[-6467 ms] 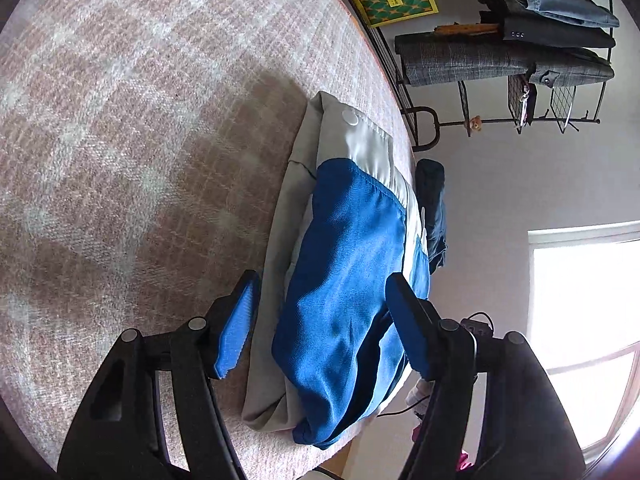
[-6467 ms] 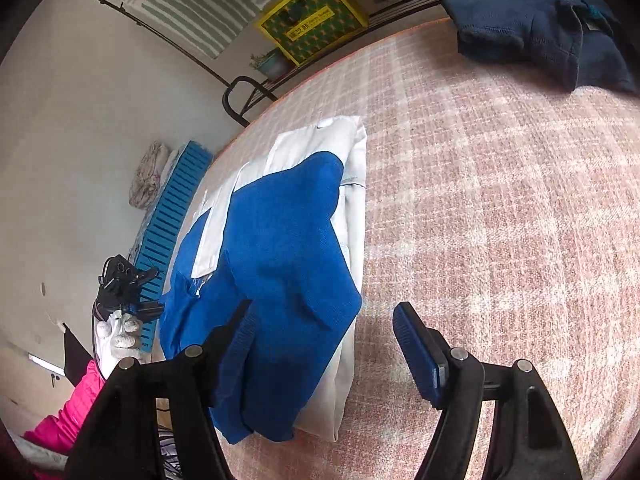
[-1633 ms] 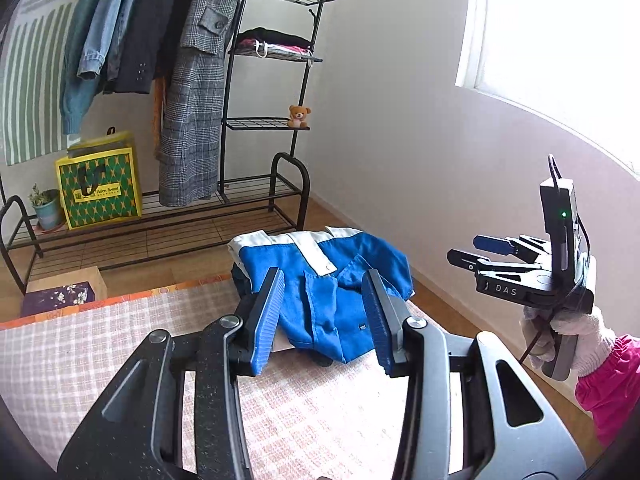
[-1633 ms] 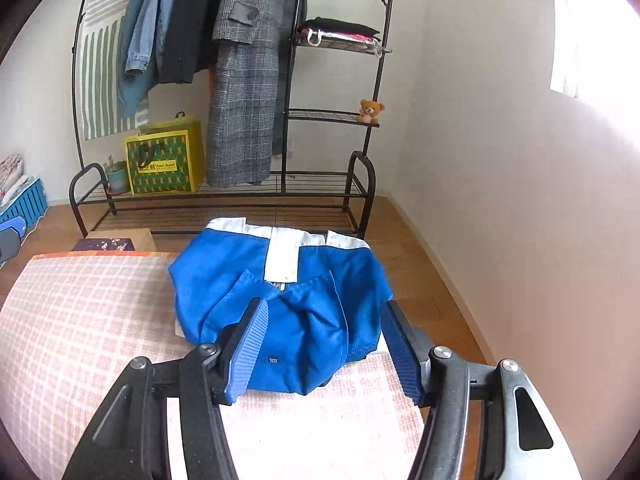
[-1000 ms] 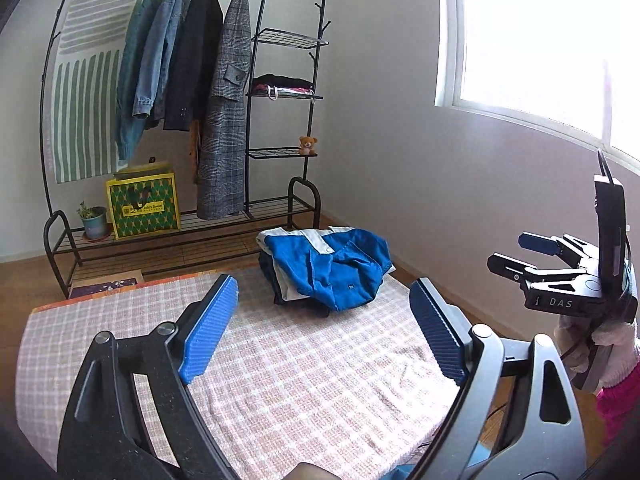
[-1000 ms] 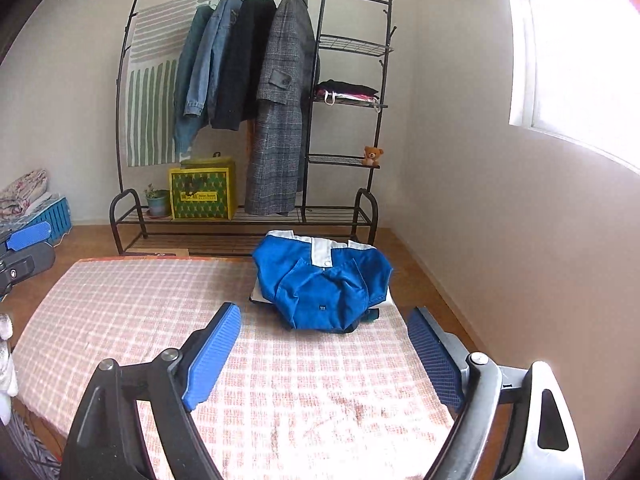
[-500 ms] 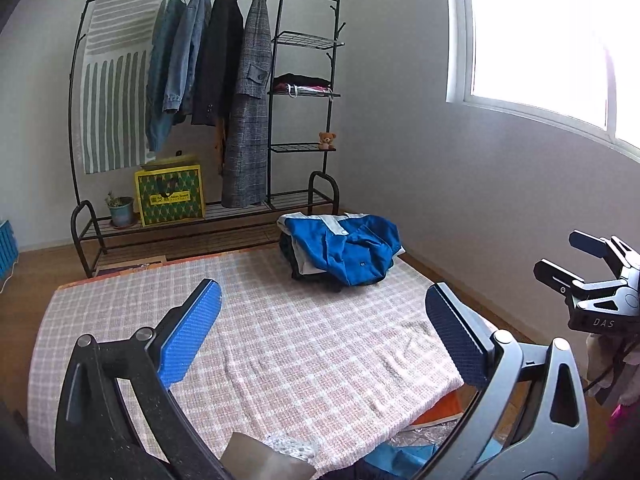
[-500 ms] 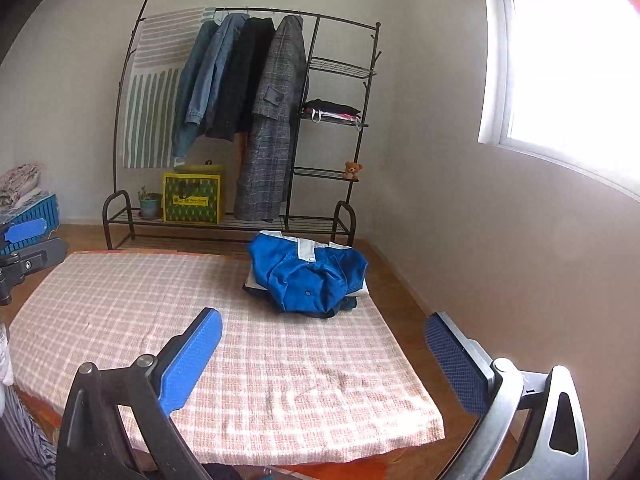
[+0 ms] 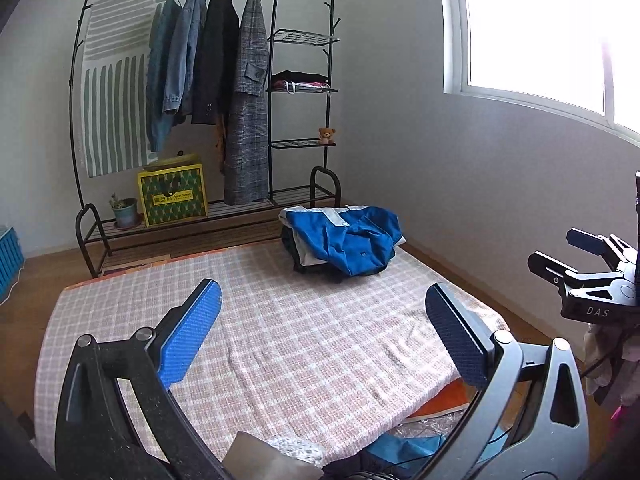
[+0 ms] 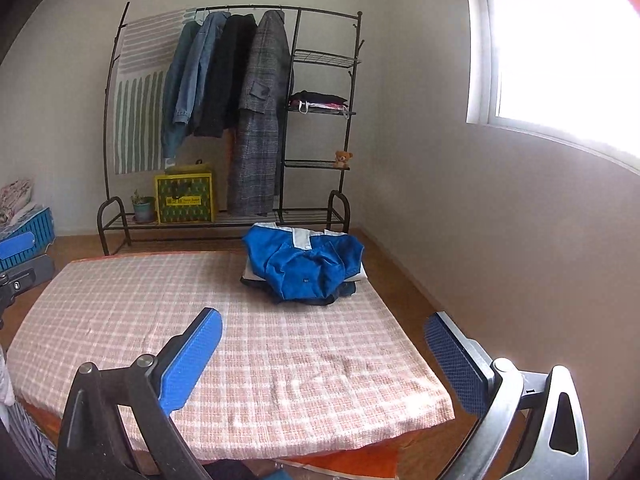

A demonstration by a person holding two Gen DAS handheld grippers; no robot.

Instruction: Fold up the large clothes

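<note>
The folded blue-and-white jacket (image 10: 304,264) lies on the checked pink cloth-covered table's (image 10: 240,360) far right corner, before the black metal clothes rack (image 10: 236,120).

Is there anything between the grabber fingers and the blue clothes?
No, only bare pink checked blanket lies between the right gripper and the folded blue jacket. Both wrist views show it.
</note>
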